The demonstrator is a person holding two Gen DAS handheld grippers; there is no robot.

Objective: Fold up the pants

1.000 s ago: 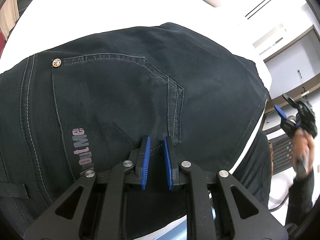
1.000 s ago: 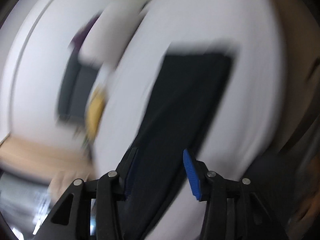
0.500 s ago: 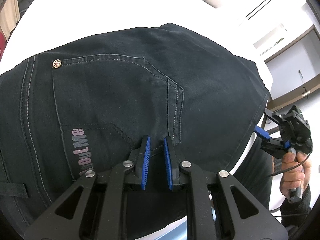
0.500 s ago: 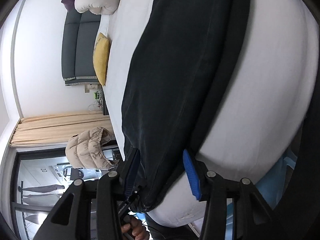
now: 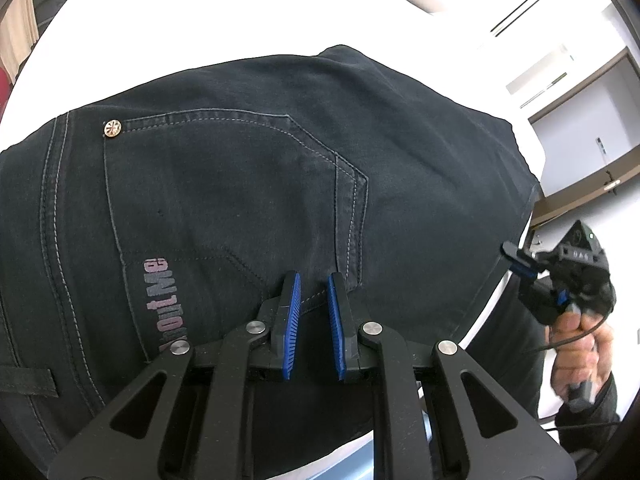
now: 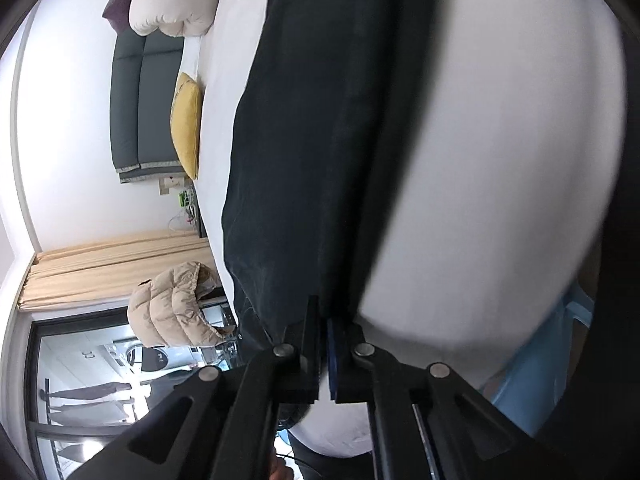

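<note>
Dark pants (image 5: 248,200) lie spread on the white bed (image 5: 200,12), back pocket (image 5: 224,184) and rivet (image 5: 112,128) facing up, a printed logo (image 5: 166,304) near the waistband. The left gripper (image 5: 313,308) sits low over the seat of the pants, blue pads (image 5: 291,320) a narrow gap apart with dark cloth between them; whether they pinch it, I cannot tell. At the pants' far edge the right gripper (image 5: 532,276) shows in a hand (image 5: 580,344). From its own camera, the right gripper (image 6: 323,344) is clamped tight on the pants' (image 6: 304,140) edge. A yellow cushion (image 6: 186,124) leans by a grey sofa (image 6: 140,100).
</note>
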